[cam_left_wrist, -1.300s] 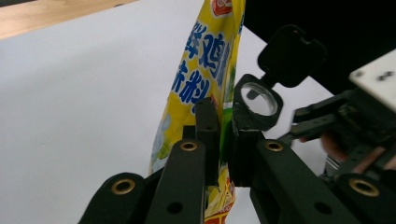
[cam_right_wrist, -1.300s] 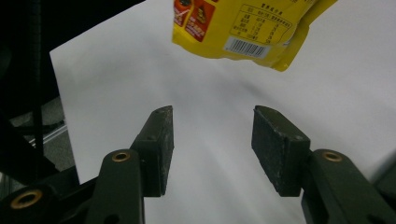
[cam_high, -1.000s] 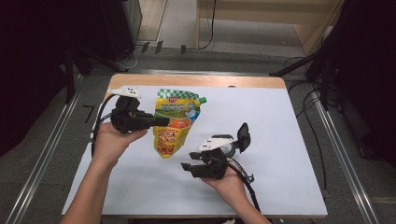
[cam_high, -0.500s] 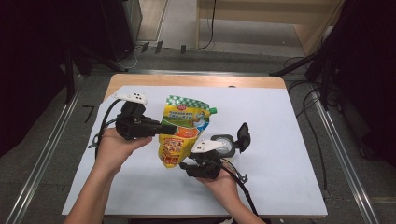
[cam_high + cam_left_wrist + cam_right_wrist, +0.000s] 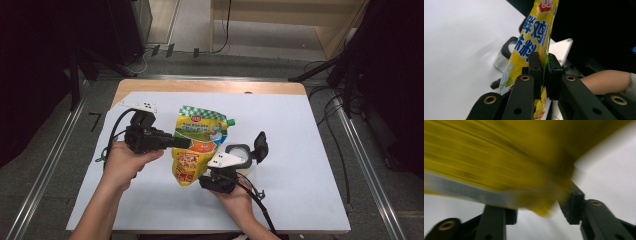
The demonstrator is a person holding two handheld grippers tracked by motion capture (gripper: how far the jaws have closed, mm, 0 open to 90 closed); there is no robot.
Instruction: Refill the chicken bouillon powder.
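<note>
A yellow spouted pouch (image 5: 197,145) with a green-checked top hangs tilted above the white table sheet (image 5: 300,150). My left gripper (image 5: 182,143) comes in from the left and is shut on the pouch's side edge. In the left gripper view the pads (image 5: 535,70) pinch the pouch (image 5: 536,30) flat. My right gripper (image 5: 201,181) sits at the pouch's bottom corner. Its jaws have just been closing. In the blurred right gripper view the pouch's lower edge (image 5: 499,152) lies between the right gripper's (image 5: 539,212) jaws, which still stand apart.
A clear glass jar (image 5: 239,151) with a black hinged lid (image 5: 260,145) flipped open stands just right of the pouch, behind my right hand. The jar (image 5: 506,52) also lies beyond the pouch in the left gripper view. Metal rails and dark floor flank the table.
The left gripper has carried the pouch right and tilted it more upright. The right gripper has moved left, up to the pouch's bottom corner.
</note>
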